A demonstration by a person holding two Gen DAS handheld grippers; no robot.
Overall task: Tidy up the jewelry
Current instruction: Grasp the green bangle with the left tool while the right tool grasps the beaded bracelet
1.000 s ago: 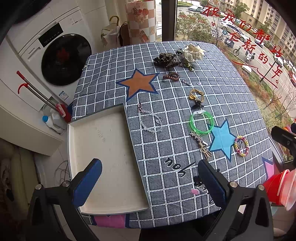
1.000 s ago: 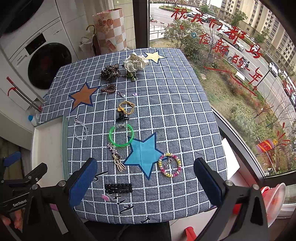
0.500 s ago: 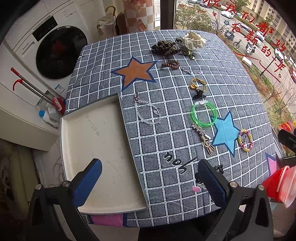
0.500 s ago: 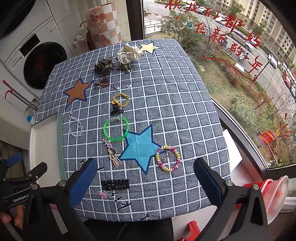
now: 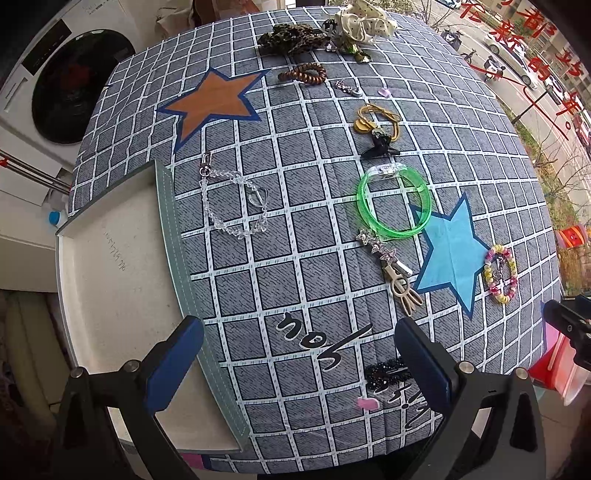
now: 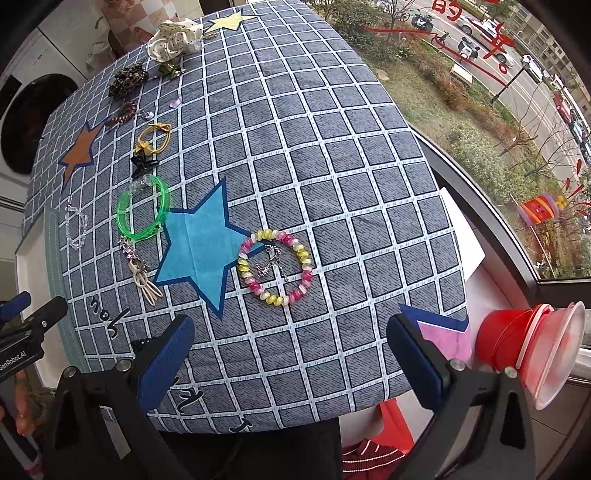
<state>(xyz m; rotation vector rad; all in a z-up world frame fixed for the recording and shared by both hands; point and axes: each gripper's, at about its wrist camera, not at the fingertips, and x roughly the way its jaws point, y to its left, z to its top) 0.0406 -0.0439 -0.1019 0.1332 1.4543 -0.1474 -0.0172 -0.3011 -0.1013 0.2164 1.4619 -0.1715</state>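
Note:
Jewelry lies in a loose row on the checked cloth: a clear crystal chain (image 5: pixel 232 206), a green bangle (image 5: pixel 393 201) (image 6: pixel 144 208), a star hair clip (image 5: pixel 391 273), a pink-yellow bead bracelet (image 6: pixel 275 271) (image 5: pixel 500 273), a black beaded clip (image 5: pixel 388 373), a yellow hair tie (image 5: pixel 376 118), a brown coil tie (image 5: pixel 303 72). A shallow white tray (image 5: pixel 110 280) sits at the left table edge. My left gripper (image 5: pixel 295 365) is open and empty above the near edge. My right gripper (image 6: pixel 291 354) is open and empty, just short of the bead bracelet.
A leopard scrunchie (image 5: pixel 291 37) and a cream scrunchie (image 5: pixel 365 20) lie at the far end. A washing machine (image 5: pixel 70 81) stands left of the table. A window runs along the right. Red cups (image 6: pixel 532 347) stand beyond the near right corner.
Both grippers have moved forward and lower over the table; the jewelry looms larger. The right gripper has closed in on the bead bracelet. Both stay open.

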